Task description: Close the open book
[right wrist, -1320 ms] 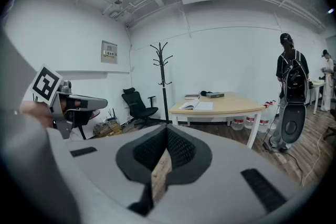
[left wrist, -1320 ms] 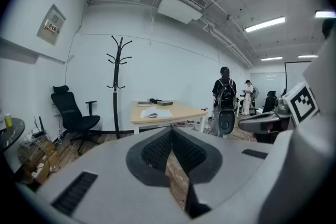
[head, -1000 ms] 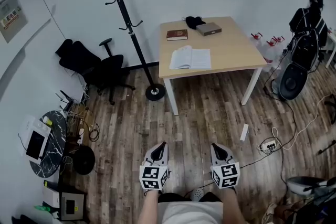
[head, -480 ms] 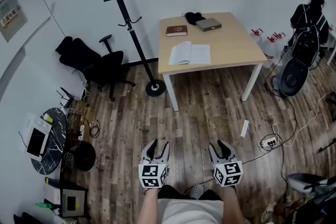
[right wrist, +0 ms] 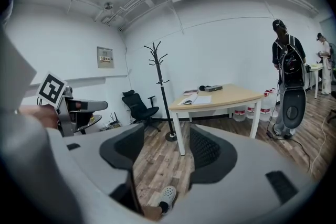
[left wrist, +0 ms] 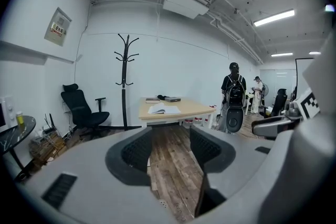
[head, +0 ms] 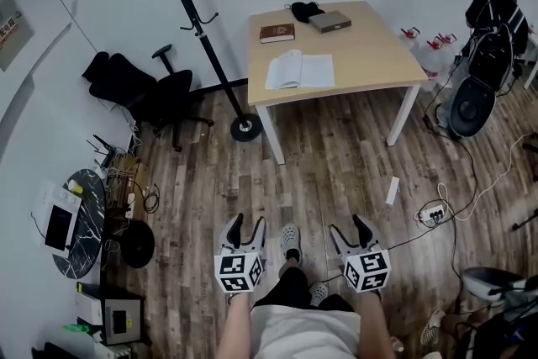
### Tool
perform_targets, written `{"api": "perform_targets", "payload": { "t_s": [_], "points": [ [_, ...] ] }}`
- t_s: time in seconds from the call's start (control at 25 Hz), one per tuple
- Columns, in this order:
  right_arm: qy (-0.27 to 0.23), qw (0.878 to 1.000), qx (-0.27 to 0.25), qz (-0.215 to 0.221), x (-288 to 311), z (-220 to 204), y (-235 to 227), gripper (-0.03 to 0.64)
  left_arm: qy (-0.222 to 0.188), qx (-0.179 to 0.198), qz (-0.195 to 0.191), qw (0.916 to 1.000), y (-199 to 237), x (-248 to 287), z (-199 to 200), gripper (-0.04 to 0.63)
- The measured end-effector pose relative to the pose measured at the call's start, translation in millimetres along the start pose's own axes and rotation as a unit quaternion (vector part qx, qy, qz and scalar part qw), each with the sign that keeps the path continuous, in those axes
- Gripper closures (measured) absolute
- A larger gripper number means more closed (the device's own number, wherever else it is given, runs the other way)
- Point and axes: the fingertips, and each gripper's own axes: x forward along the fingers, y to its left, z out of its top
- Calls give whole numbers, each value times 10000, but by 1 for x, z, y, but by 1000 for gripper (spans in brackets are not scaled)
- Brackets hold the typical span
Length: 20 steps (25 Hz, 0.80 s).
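The approach is judged the step in hand. The book (head: 300, 70) lies open on the worktop (head: 370, 63), towards its near left corner and well apart from both tools. The left tool (head: 244, 223) and right tool (head: 349, 224) are held low over the floor. Their jaws have just been opening, with nothing between them. Next, the worktop must be reached and one half of the book folded over.

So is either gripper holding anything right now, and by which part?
Nothing is held. The left gripper and right gripper have just been opening, with nothing between their jaws.
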Motion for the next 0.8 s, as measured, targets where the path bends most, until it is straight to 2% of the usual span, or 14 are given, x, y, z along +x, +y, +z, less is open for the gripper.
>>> {"api": "perform_targets", "payload": {
  "t_s": [0.2, 0.4, 0.8],
  "points": [
    [52, 10000, 27, -81, 11, 4, -14, 287, 24, -54, -118, 9999, -2, 26, 5, 367],
    [29, 9998, 149, -117, 39, 14, -31, 282, 81, -42, -296, 9995, 1, 62, 9, 367],
    [246, 9994, 238, -87, 135, 39, -60, 285, 164, -223, -299, 9992, 42, 158, 30, 367]
  ]
}}
